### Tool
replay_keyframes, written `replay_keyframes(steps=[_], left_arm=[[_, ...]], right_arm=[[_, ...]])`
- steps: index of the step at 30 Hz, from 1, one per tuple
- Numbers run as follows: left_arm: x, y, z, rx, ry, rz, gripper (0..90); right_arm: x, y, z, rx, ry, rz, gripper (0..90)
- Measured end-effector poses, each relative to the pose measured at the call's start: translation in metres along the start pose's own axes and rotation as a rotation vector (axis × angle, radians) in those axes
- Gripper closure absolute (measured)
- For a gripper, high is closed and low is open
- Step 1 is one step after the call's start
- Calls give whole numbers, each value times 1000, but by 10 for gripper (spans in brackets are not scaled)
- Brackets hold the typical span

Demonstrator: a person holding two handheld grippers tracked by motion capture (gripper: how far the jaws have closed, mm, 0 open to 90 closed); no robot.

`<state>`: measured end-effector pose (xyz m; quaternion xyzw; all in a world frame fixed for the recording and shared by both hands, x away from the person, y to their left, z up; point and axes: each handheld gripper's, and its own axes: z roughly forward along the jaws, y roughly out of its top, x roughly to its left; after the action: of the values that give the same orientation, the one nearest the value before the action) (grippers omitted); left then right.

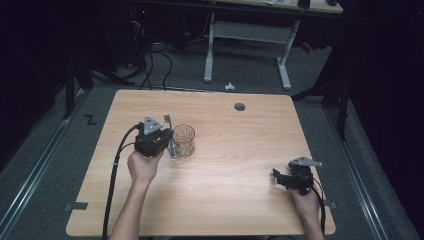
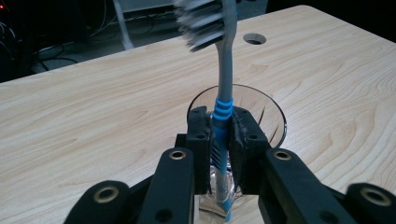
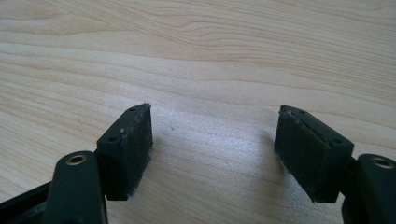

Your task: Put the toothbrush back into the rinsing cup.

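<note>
Left gripper (image 2: 219,140) clamped on the grey-and-blue plastic toothbrush (image 2: 224,84), bristles up, handle tip just above the clear patterned glass cup (image 1: 183,140) on the wooden desk (image 1: 240,165); insertion seemingly underway, release remaining; right gripper (image 3: 212,149) apart, idle.

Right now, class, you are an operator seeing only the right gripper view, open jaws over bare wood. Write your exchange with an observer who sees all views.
Operator: What happens elsewhere?
Observer: The left gripper is shut on a toothbrush, bristles up.
Operator: Anything near it?
Observer: A clear glass cup stands right beside the brush.
Operator: And mine?
Observer: The right gripper sits near the table's front right corner, far from the cup.
</note>
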<state>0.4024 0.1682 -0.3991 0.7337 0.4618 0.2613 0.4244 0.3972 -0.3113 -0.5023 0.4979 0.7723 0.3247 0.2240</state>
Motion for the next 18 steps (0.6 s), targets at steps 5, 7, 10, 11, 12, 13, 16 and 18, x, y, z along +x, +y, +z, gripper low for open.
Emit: replay_keyframes(steps=[5,7,10,11,12,13,16,18], left_arm=[[-2,-3,1,0,3,10,794],[-2,-4,1,0,3,11,795],[-2,-5,2,-6,6,9,796],[-2,-5,2,-8,7,9,797],[-3,-6,2,-7,7,12,797],[-3,-6,2,-9,7,14,798],[-3,-7,3,-15,7,14,799],[-4,-8,3,-16,7,12,799]], right_arm=[[0,0,0,0,0,0,283],[0,0,0,0,0,0,283],[0,0,0,0,0,0,283],[0,0,0,0,0,0,283],[0,0,0,0,0,0,283],[0,0,0,0,0,0,283],[0,0,0,0,0,0,283],[0,0,0,1,1,0,283]])
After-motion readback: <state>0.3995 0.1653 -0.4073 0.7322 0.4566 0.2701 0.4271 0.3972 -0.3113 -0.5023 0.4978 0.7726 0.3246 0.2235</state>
